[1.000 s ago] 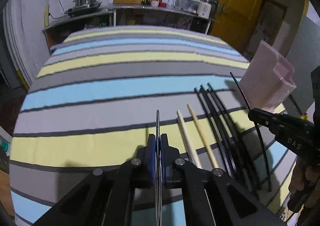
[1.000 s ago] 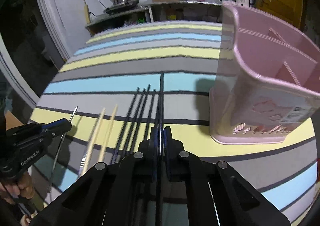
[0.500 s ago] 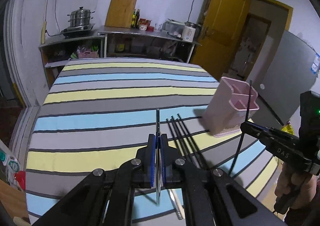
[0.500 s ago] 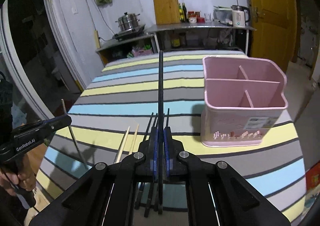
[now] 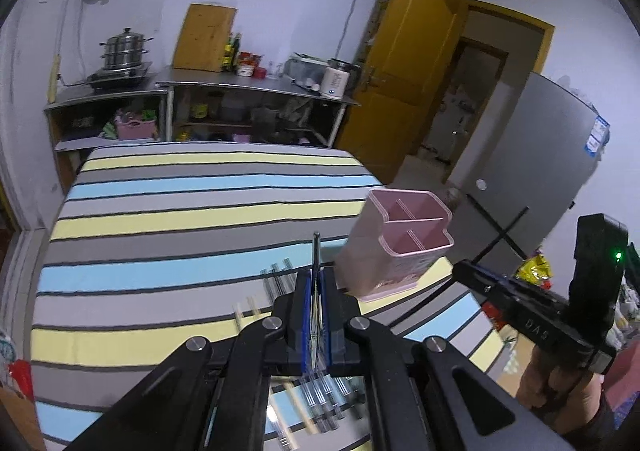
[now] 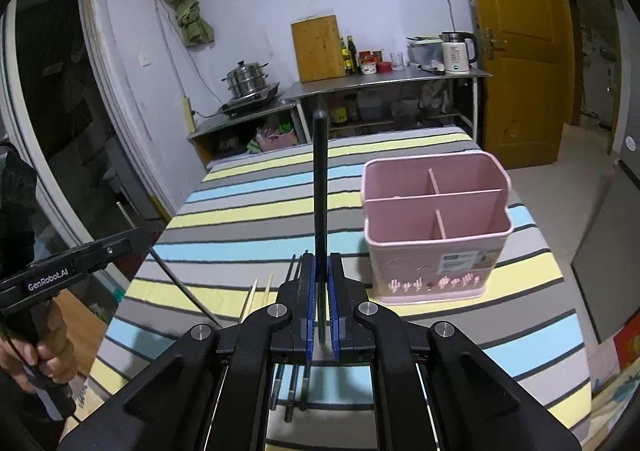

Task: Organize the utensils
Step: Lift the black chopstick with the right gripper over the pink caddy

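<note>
Left gripper point(image 5: 316, 315) jaws clamped on a thin metal chopstick point(image 5: 316, 251); right gripper point(image 6: 321, 311) jaws pinching a black chopstick point(image 6: 320, 187). Beside them, pink holder point(image 6: 436, 247) on striped table point(image 6: 248, 211); loose chopsticks point(image 6: 260, 293) below.

Dim, fisheye-warped, perhaps motion-blurred below

White walls, a yellow door point(image 6: 520, 47) and steel shelving point(image 5: 256, 85) behind.

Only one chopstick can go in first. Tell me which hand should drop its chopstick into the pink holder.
Right, probably: the right gripper already holds its black chopstick closer to the pink holder than the left gripper stands.
</note>
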{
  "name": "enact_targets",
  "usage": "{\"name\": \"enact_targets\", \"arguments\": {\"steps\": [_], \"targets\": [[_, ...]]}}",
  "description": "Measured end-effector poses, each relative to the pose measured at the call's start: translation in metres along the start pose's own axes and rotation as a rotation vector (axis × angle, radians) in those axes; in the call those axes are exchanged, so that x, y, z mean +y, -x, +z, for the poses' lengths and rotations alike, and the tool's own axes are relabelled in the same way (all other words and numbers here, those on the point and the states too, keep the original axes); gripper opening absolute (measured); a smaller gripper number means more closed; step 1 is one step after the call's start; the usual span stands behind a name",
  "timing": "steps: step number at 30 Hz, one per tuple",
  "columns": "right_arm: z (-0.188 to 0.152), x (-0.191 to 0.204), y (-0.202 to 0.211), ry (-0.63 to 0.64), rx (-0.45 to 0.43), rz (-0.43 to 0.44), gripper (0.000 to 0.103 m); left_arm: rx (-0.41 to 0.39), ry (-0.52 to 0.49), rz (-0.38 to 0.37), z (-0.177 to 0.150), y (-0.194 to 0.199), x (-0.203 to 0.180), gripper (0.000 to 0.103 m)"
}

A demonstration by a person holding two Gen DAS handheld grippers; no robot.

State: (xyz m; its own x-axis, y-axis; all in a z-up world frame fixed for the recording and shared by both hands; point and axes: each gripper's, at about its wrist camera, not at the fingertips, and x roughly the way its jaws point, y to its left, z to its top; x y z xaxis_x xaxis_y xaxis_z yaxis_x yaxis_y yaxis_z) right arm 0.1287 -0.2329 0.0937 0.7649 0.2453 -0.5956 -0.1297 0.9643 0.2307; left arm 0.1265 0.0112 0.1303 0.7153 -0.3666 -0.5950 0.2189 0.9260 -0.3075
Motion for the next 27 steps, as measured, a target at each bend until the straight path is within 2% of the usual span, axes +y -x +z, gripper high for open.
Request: {"name": "enact_targets", "arguments": {"steps": [11, 18, 23, 27], "targets": [[0.030, -0.034, 0.032, -0.044, -0.094, -0.049, 0.006, 0.010, -0.006, -0.117, 0.046, -0.040, -0.052, 0.004], [0.067, -0.055, 0.051, -0.092, -0.195, -0.072, 0.006, -0.055, 0.006, -0.177, 0.085, -0.053, -0.076, 0.004], [0.082, -0.066, 0.049, -0.117, -0.233, -0.078, 0.006, -0.085, 0.011, -0.173, 0.107, -0.071, -0.081, 0.004], [0.084, -0.077, 0.030, -0.139, -0.218, -0.083, 0.006, -0.083, 0.023, -0.164, 0.110, -0.095, -0.077, 0.004]]}}
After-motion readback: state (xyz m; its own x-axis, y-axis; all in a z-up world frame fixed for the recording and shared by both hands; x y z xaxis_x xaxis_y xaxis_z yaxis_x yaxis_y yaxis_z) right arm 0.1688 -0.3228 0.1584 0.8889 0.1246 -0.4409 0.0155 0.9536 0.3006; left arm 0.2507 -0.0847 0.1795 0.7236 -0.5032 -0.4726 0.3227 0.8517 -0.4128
